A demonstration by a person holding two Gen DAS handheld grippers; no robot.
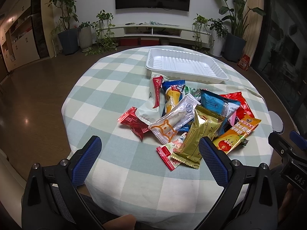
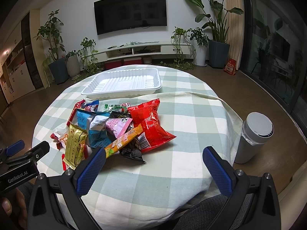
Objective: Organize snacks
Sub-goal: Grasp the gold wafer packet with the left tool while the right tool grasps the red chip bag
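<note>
A round desk [image 2: 191,115] fills the middle of both views, draped in a soft cloth of pale green and cream checks that wrinkles into a ridge toward its right edge. At the far side of it lies a white tray [image 2: 122,83], a shallow rectangle of thin moulded plastic with ribbed walls and rounded corners, nothing inside it. Just in front of the tray, a loose heap of wrapped snacks [image 1: 191,111] sits on the cloth, the packets overlapping and tilted on one another. The puffy red crinkled bag [image 2: 148,123] lies at the heap's right side; a blue-and-silver foil pouch [image 2: 95,129] leans beside a pink packet [image 2: 117,124]; a shiny gold foil bar [image 1: 197,134] with serrated ends rests on the near side; a long orange stick pack [image 2: 122,140] crosses a black packet; a clear wrapper with an orange animal print [image 1: 172,121] lies left of the gold one, near a small red foil sweet [image 1: 134,123]. The left gripper [image 1: 149,153] hovers over the near cloth, its blue textured pads spread wide and holding nothing. The right gripper [image 2: 153,162] is likewise released and empty, its left pad just before the orange pack.
</note>
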